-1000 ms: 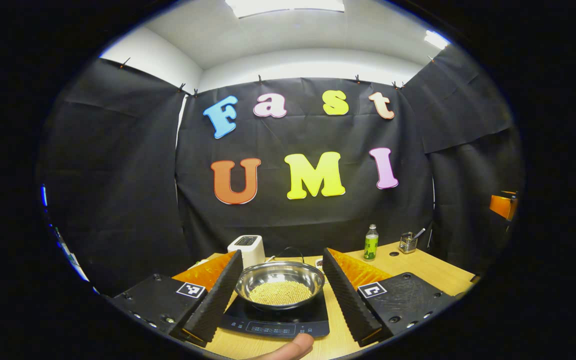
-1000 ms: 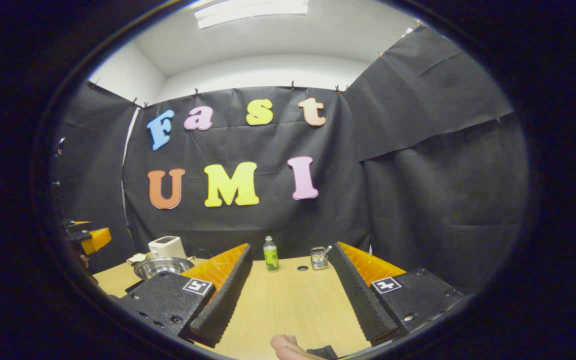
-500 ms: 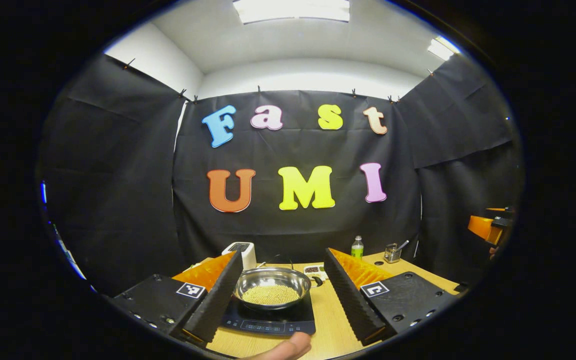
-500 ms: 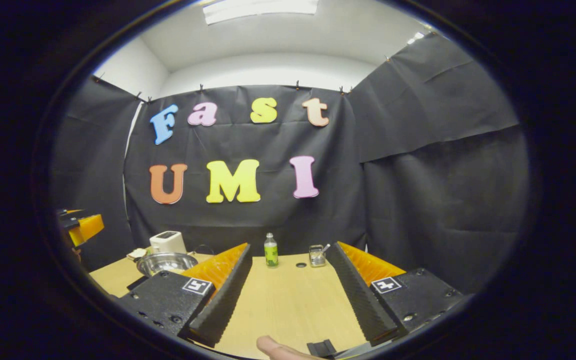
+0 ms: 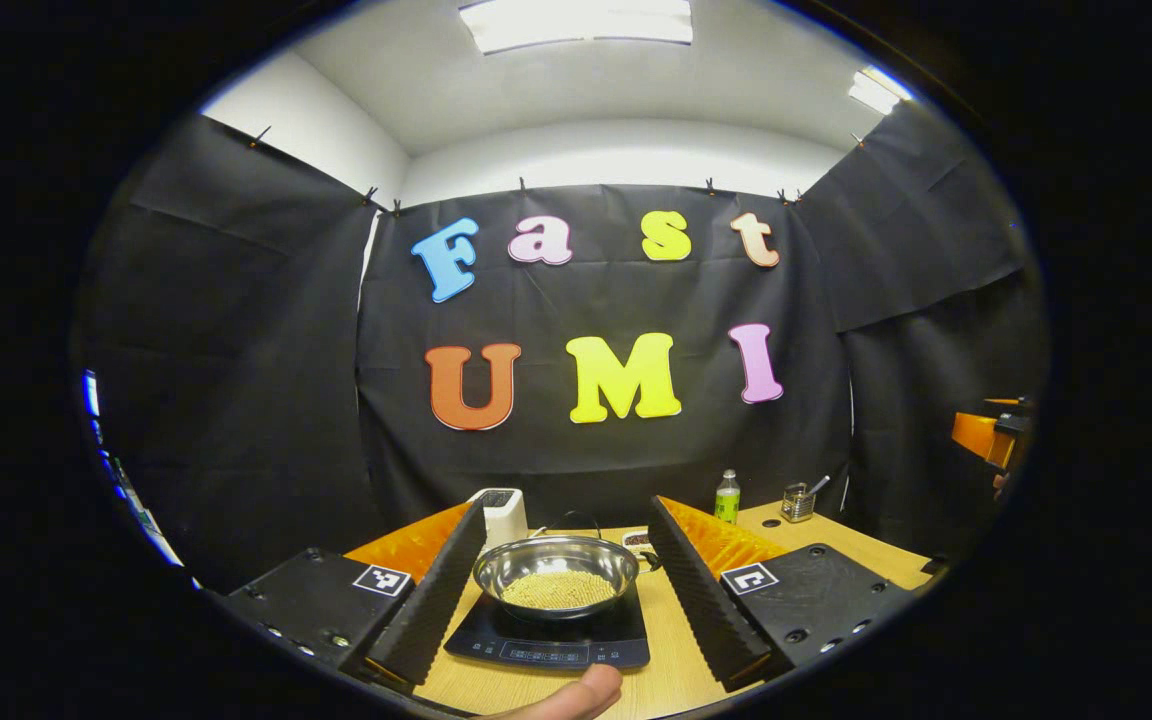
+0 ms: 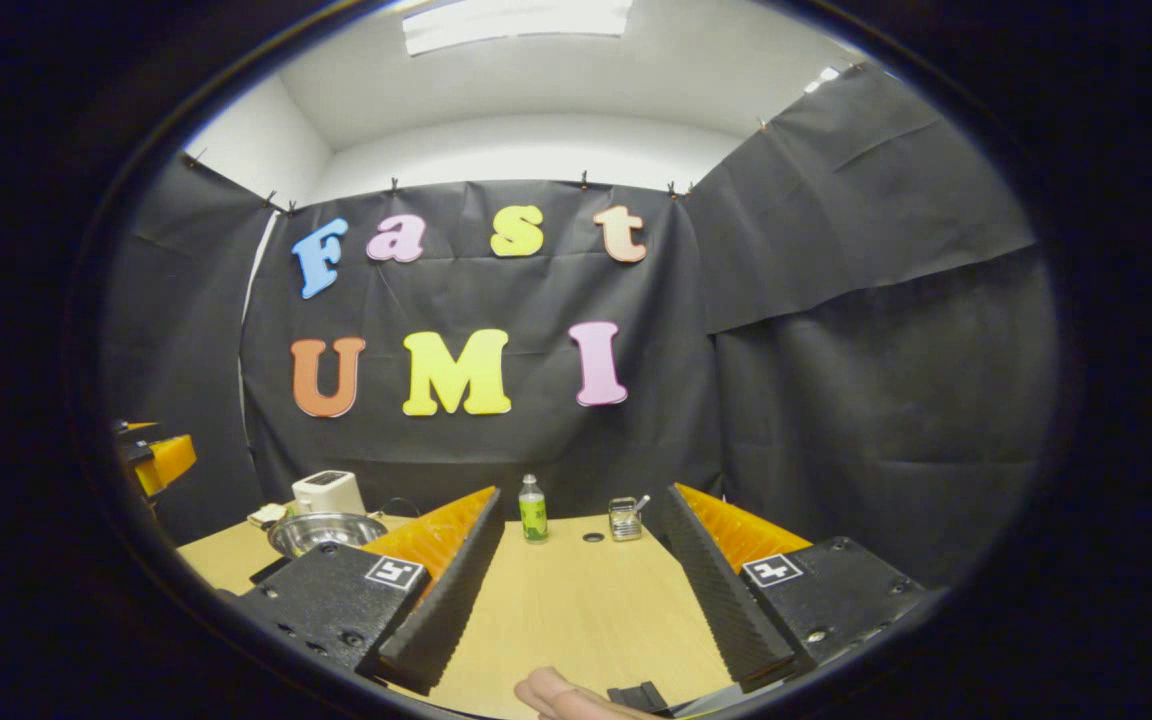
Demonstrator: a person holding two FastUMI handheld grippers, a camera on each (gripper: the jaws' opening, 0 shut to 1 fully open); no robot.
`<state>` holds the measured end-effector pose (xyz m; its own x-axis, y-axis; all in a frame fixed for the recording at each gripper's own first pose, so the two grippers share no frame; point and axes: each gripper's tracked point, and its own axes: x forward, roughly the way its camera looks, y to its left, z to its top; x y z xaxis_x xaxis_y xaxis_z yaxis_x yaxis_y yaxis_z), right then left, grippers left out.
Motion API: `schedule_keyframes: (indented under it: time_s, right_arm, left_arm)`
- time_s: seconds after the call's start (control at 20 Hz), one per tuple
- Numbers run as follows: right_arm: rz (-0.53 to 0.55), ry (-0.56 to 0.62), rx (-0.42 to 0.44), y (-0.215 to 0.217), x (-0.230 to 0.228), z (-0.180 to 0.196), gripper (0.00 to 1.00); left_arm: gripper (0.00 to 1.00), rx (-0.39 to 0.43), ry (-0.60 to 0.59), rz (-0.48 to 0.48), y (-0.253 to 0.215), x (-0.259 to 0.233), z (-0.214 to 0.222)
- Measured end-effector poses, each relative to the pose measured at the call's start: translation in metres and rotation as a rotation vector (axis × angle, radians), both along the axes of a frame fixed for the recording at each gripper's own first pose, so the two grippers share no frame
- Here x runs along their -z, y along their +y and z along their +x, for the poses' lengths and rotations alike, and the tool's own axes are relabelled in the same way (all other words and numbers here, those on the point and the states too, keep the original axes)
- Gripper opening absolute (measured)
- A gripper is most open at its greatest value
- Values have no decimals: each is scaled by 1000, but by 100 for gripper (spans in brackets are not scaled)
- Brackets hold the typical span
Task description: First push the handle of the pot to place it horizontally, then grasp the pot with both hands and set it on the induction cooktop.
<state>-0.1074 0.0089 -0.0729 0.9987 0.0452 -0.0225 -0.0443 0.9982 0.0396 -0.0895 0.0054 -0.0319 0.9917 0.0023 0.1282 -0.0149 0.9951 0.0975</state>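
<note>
A steel pot holding yellowish grains sits on the black induction cooktop, its short dark handle pointing right. My left gripper is open, its fingers standing either side of the pot, nearer to me and apart from it. In the right gripper view the pot lies far left on the cooktop. My right gripper is open over bare wooden table, with nothing between its fingers. Each gripper also appears at the edge of the other's view: the right gripper and the left gripper.
A white appliance stands behind the cooktop, with a small dish beside it. A green bottle and a metal utensil holder stand at the table's back edge. A thumb shows at the bottom.
The left gripper has drawn back a little from the pot, which looks smaller now. The pot stays on the cooktop. The right gripper shifted only slightly. Both stay open.
</note>
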Motion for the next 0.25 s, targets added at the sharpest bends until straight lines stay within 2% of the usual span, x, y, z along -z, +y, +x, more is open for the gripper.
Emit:
schedule_keyframes:
  time_s: [0.05,0.1,0.15,0.2,0.25]
  right_arm:
    - [-1,5,-7,2,1,0,100]
    - [-7,9,-12,2,2,0,96]
    - [-14,16,-5,-2,4,1,96]
    - [-19,21,6,-6,6,3,100]
    - [-15,22,16,-8,6,6,96]
  left_arm:
    - [97,3,0,-4,-1,0,-1]
    - [97,7,2,-2,-2,0,-1]
    - [97,9,6,4,-1,2,-3]
    - [97,9,3,12,-1,1,-3]
    - [97,8,-2,21,-2,-2,-3]
